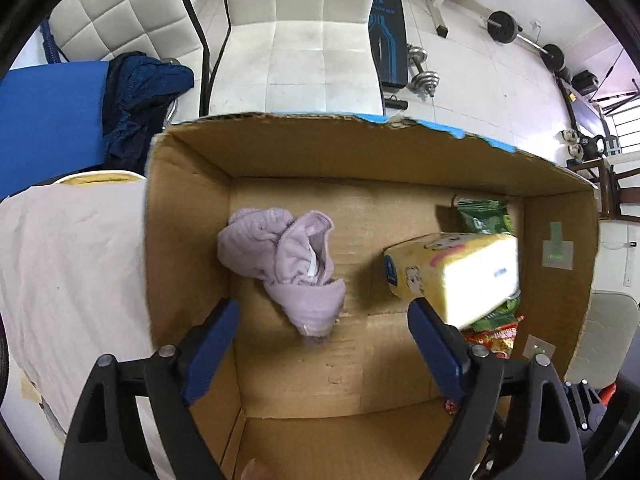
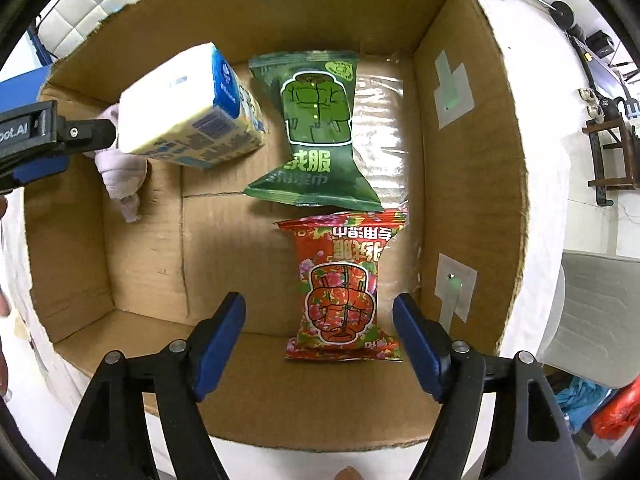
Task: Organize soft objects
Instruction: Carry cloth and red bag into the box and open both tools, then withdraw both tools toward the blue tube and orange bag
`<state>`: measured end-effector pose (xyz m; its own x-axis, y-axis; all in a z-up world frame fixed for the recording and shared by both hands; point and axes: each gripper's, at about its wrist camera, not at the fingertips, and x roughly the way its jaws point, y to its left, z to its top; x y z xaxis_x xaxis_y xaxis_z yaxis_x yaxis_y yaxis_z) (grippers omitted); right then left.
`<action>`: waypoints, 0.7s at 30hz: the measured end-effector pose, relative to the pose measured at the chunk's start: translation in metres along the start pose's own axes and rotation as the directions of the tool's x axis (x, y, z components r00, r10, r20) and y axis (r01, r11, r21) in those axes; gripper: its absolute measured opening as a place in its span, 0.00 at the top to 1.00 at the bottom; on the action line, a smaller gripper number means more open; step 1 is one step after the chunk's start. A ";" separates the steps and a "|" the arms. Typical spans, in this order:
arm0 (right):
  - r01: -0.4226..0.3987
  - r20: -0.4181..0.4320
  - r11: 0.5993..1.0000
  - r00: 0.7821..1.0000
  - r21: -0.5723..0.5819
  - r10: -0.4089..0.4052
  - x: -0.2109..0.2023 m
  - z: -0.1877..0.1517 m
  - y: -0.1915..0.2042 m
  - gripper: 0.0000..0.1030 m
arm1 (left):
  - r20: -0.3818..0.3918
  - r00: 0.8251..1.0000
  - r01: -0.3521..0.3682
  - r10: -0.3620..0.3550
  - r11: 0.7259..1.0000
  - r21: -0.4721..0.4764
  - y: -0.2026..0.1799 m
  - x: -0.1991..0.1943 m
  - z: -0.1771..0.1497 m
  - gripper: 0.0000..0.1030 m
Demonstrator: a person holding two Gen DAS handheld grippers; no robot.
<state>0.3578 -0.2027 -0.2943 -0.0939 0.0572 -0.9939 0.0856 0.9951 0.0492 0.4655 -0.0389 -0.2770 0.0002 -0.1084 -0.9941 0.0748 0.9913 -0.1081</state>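
Observation:
An open cardboard box [image 1: 360, 148] [image 2: 472, 200] sits below both grippers. On its floor a crumpled lilac cloth [image 1: 288, 248] [image 2: 120, 168] lies under my left gripper [image 1: 323, 308], whose jaws are open and touch nothing. A yellow-and-white tissue pack [image 1: 452, 272] [image 2: 188, 112] rests tilted just outside that gripper's right finger. A green packet [image 2: 316, 128] [image 1: 484, 216] and a red packet [image 2: 344, 288] [image 1: 496, 338] lie flat by the right wall. My right gripper [image 2: 319, 300] hangs open above the red packet, its pads apart from it.
White quilted chairs [image 1: 300, 40] stand behind the box, and a dark blue garment [image 1: 140, 92] is draped at the left. A wrinkled pale cloth [image 1: 72, 260] covers the surface left of the box. Dumbbells [image 1: 424, 72] lie on the tiled floor beyond.

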 end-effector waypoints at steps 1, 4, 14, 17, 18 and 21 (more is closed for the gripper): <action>-0.005 0.009 1.000 1.000 0.003 0.005 0.000 -0.002 -0.004 0.08 | 0.010 1.000 0.003 -0.003 1.000 -0.001 0.000 -0.005 -0.004 0.16; -0.010 0.039 1.000 0.999 0.015 0.009 -0.008 -0.007 -0.005 0.05 | 0.045 0.999 0.006 -0.006 1.000 -0.001 0.000 -0.018 -0.018 0.08; 0.006 0.181 1.000 0.983 -0.003 -0.005 -0.052 -0.051 -0.001 0.00 | 0.212 0.977 -0.007 0.003 1.000 0.021 -0.009 -0.069 -0.106 0.04; 0.015 0.226 1.000 0.974 -0.010 -0.012 -0.066 -0.070 0.004 0.00 | 0.281 0.959 -0.055 0.042 0.998 0.036 -0.015 -0.089 -0.131 0.04; 0.015 0.241 1.000 0.970 -0.010 -0.012 -0.072 -0.078 0.004 0.00 | 0.298 0.953 -0.059 0.045 0.997 0.040 -0.016 -0.094 -0.139 0.04; 0.007 0.283 1.000 0.959 -0.008 -0.005 -0.090 -0.099 0.004 0.00 | 0.341 0.939 -0.066 0.043 0.996 0.056 -0.018 -0.110 -0.160 0.04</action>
<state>0.2680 -0.1958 -0.1950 0.1907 0.0272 -0.9813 0.0771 0.9961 0.0426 0.3045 -0.0328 -0.1669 0.3433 -0.0847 -0.9354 0.1301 0.9906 -0.0420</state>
